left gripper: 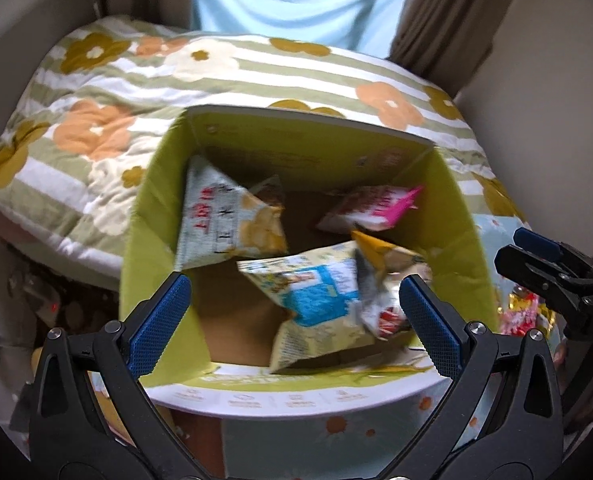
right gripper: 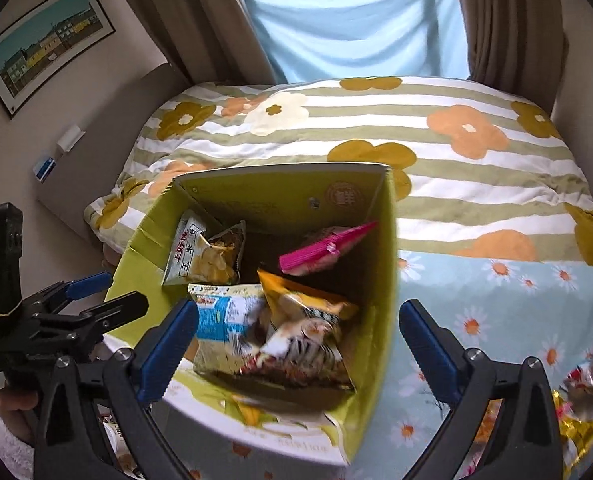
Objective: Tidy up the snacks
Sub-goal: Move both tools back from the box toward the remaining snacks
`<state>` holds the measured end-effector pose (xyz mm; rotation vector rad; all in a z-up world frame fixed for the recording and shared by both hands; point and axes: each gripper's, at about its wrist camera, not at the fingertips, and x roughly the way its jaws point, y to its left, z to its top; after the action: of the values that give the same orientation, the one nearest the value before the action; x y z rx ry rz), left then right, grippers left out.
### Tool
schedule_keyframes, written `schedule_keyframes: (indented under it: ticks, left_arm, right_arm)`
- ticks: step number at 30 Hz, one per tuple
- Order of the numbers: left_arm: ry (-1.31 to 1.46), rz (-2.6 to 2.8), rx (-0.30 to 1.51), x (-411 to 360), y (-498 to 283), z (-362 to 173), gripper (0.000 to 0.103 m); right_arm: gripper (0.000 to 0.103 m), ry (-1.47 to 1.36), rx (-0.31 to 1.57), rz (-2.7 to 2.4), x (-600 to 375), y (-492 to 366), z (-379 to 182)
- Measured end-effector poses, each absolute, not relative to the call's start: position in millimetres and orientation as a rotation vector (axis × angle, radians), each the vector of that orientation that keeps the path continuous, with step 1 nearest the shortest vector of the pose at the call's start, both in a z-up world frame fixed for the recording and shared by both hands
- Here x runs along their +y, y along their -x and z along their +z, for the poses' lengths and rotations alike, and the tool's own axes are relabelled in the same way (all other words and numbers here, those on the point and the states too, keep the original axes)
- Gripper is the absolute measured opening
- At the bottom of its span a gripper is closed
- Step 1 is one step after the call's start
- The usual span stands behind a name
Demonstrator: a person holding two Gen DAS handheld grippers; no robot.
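Observation:
An open yellow-green cardboard box (left gripper: 152, 208) (right gripper: 380, 264) stands on the bed and holds several snack bags: a pale chip bag (left gripper: 224, 220) (right gripper: 204, 256), a pink-edged bag (left gripper: 372, 208) (right gripper: 320, 252), a blue-and-white bag (left gripper: 316, 300) (right gripper: 220, 320) and an orange bag (left gripper: 380, 252) (right gripper: 296, 300). My left gripper (left gripper: 296, 320) is open and empty above the box's near edge. My right gripper (right gripper: 296, 348) is open and empty over the box; it also shows in the left wrist view (left gripper: 544, 256).
More snack packets (right gripper: 588, 392) (left gripper: 524, 312) lie on the daisy-print sheet (right gripper: 496, 312) right of the box. A striped flowered duvet (right gripper: 416, 132) covers the bed behind. Curtains (right gripper: 508, 20) and a wall picture (right gripper: 44, 40) are beyond.

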<state>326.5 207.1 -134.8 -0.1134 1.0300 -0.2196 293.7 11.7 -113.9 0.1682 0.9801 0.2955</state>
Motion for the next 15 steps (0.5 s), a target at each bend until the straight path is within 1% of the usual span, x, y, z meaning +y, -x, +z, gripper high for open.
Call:
schedule_keyframes:
  ticks: [8, 15]
  left_arm:
    - [0.067, -0.281, 0.972, 142.4, -298.9, -107.4, 0.103]
    - [0.06, -0.345, 0.95, 62.5, -258.3, -95.4, 0.103]
  right_arm:
    - [0.1, -0.177, 0.906, 0.261, -43.0, -245.9, -86.3]
    - [0.1, -0.139, 0.878, 0.213, -113.1, -202.8, -65.8]
